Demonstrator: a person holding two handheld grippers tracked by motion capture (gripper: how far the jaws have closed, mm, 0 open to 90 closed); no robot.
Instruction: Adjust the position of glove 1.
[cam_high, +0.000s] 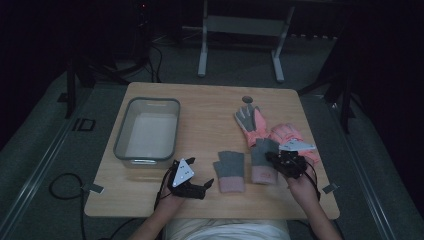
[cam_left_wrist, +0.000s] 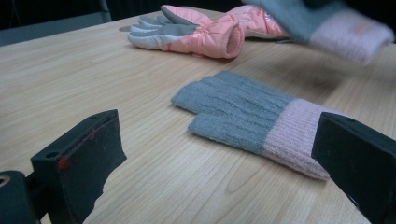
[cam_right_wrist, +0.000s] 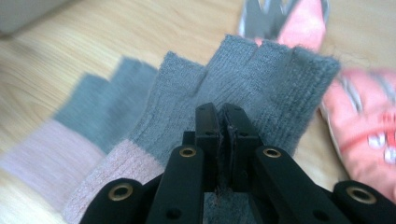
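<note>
right gripper (cam_right_wrist: 223, 122) jaws pinching grey knit glove (cam_right_wrist: 261, 79), left gripper (cam_left_wrist: 219, 163) jaws wide, empty

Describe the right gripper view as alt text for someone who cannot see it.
Two black jaws are pinched shut on a grey knitted glove with a pink cuff, holding it above a wooden table. A matching grey and pink glove lies blurred at the left, and part of a pink padded glove lies at the right.

We see a pale wooden worktop (cam_high: 210, 107). On it lie a grey plastic tub (cam_high: 147, 131) at left, a flat grey-and-pink knit glove (cam_high: 229, 171) near the front edge, and two pink padded gloves (cam_high: 252, 125) at right.
</note>
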